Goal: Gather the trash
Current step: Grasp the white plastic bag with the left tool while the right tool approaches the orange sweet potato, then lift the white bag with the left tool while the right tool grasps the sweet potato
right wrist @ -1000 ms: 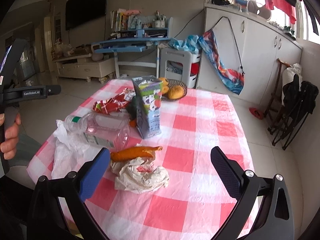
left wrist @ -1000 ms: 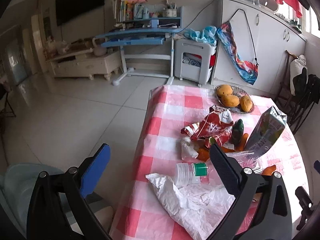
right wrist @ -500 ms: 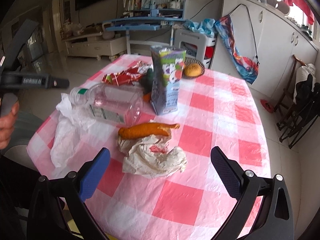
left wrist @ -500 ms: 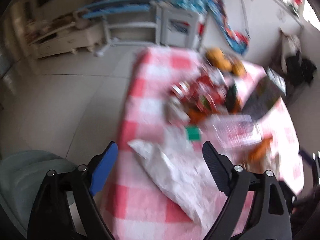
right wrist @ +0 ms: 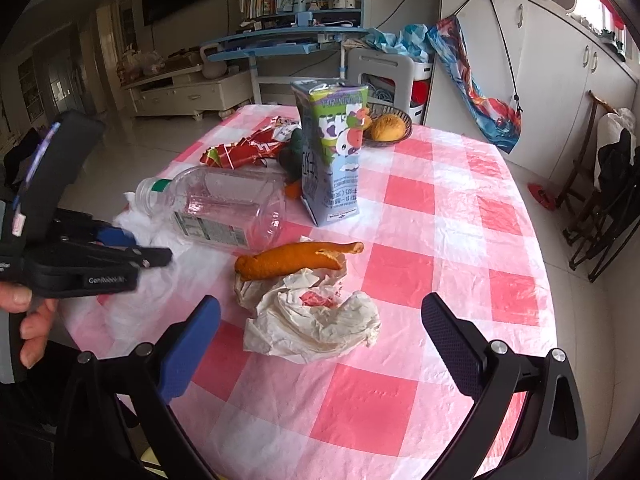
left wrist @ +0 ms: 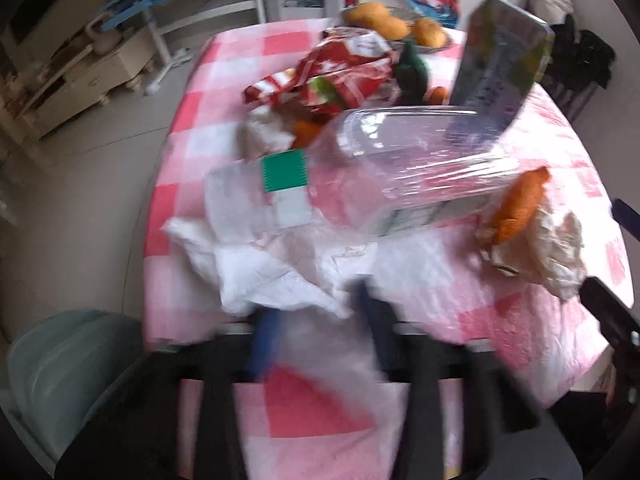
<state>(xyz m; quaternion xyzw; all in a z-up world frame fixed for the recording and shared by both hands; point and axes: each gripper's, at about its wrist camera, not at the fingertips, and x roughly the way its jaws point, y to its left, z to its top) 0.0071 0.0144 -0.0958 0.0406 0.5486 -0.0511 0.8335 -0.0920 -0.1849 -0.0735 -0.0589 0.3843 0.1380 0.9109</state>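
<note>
Trash lies on a table with a red-and-white checked cloth [right wrist: 424, 204]. A white plastic bag [left wrist: 280, 276] lies at the near left edge. My left gripper [left wrist: 320, 320] is blurred, its fingers narrowed around a fold of that bag; it also shows in the right wrist view [right wrist: 132, 248]. Beyond lie a clear plastic bottle [right wrist: 224, 204], a milk carton [right wrist: 332, 156], a red snack wrapper [right wrist: 244, 150], an orange peel [right wrist: 292, 260] and a crumpled paper wrapper [right wrist: 316, 324]. My right gripper [right wrist: 320, 344] is open and empty, just short of the paper wrapper.
A bowl of oranges [right wrist: 388, 128] stands at the table's far side. A grey-green bin [left wrist: 60, 376] stands on the floor left of the table. A blue desk [right wrist: 280, 40], white cabinets [right wrist: 540, 72] and a folded chair [right wrist: 608, 208] surround the table.
My left gripper has moved forward and down to the white bag and its fingers have closed in. My right gripper has come closer to the paper wrapper and stays open.
</note>
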